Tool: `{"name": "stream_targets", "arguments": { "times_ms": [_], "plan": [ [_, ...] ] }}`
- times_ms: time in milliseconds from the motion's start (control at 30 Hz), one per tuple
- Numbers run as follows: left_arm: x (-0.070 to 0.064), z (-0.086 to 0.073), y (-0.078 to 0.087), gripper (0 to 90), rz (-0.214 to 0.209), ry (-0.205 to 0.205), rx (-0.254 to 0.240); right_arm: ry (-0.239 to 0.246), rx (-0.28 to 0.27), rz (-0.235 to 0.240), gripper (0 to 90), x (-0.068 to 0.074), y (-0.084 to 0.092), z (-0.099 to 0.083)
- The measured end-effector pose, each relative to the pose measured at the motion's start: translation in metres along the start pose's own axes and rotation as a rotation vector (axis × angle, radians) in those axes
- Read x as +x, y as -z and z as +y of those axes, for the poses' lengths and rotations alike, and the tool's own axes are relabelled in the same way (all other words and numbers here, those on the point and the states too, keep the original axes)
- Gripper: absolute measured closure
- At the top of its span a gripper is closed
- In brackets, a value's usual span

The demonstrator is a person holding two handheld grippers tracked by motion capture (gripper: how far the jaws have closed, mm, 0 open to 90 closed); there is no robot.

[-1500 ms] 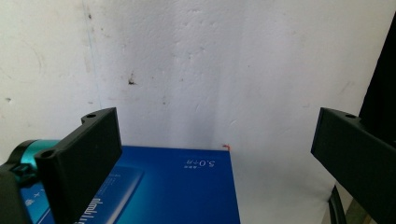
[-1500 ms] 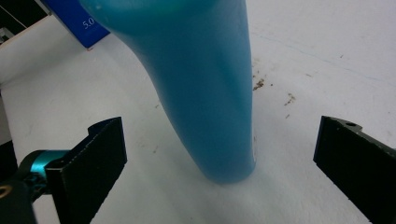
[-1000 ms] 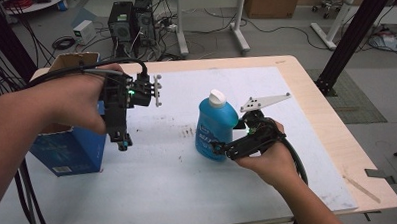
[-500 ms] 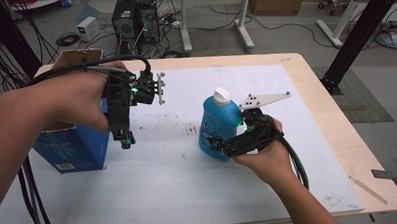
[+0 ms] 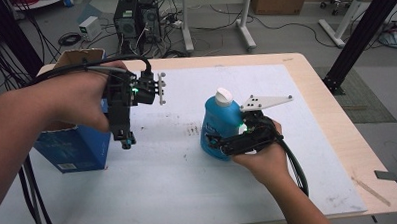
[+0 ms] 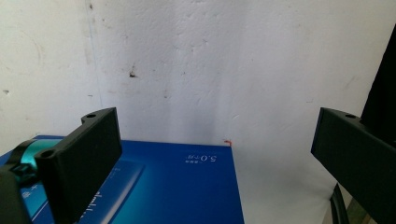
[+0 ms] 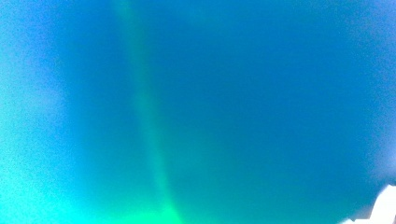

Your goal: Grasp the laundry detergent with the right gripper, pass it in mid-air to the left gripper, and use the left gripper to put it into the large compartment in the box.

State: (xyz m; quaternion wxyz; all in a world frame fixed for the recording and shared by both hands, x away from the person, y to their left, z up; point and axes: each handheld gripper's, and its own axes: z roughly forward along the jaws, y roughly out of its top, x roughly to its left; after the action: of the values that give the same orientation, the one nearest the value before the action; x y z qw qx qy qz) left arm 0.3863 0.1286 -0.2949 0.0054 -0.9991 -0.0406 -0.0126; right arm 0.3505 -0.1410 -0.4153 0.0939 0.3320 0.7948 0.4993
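A blue bottle (image 5: 221,118) with a white cap stands upright at the middle of the white mat. My right gripper (image 5: 211,138) comes in level from the right, low on the bottle's body. Its jaws have just been closing with the bottle between them, and the near jaw lies against the bottle's front. The bottle's blue wall (image 7: 233,102) sits blurred right against the lens in the right gripper view. My left gripper (image 5: 126,141) hangs pointing down beside a blue box (image 5: 80,150). Its jaws stand wide open around nothing (image 6: 217,128), above the box's edge (image 6: 177,186).
The white mat (image 5: 184,186) covers most of the wooden table (image 5: 336,122). The blue box's brown flaps (image 5: 81,58) stand open at the far left. Computer cases (image 5: 137,15) and cables lie on the floor behind, and a black frame post (image 5: 356,42) rises at the right.
My right gripper has slid a little further around the bottle, and the bottle has shifted slightly to the right. The left gripper has stayed where it was.
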Motion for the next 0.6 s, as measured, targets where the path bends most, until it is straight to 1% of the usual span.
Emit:
{"name": "stream_targets", "arguments": {
  "times_ms": [100,167,233,467,600],
  "plan": [
    [0.0001,0.0004,-0.0002,1.7,0.0,-0.003,0.002,0.004,0.0,-0.009,12.6,0.0002,-0.0017,-0.0008],
    [-0.0002,0.0007,-0.0003,1.7,0.0,-0.002,0.001,0.007,-0.009,-0.013,15.1,0.0003,-0.0025,-0.0018],
    [0.0,0.0011,-0.0002,1.7,-0.001,-0.006,0.004,0.002,-0.008,-0.017,15.2,0.0001,-0.0027,-0.0023],
    [0.0003,0.0012,-0.0006,1.7,-0.003,-0.001,0.004,0.01,-0.017,-0.031,18.6,0.0002,-0.003,-0.0029],
    [0.0004,0.0014,-0.0009,1.7,-0.002,0.0,0.002,0.012,-0.02,-0.037,19.0,-0.0003,-0.0035,-0.0031]
  ]
}}
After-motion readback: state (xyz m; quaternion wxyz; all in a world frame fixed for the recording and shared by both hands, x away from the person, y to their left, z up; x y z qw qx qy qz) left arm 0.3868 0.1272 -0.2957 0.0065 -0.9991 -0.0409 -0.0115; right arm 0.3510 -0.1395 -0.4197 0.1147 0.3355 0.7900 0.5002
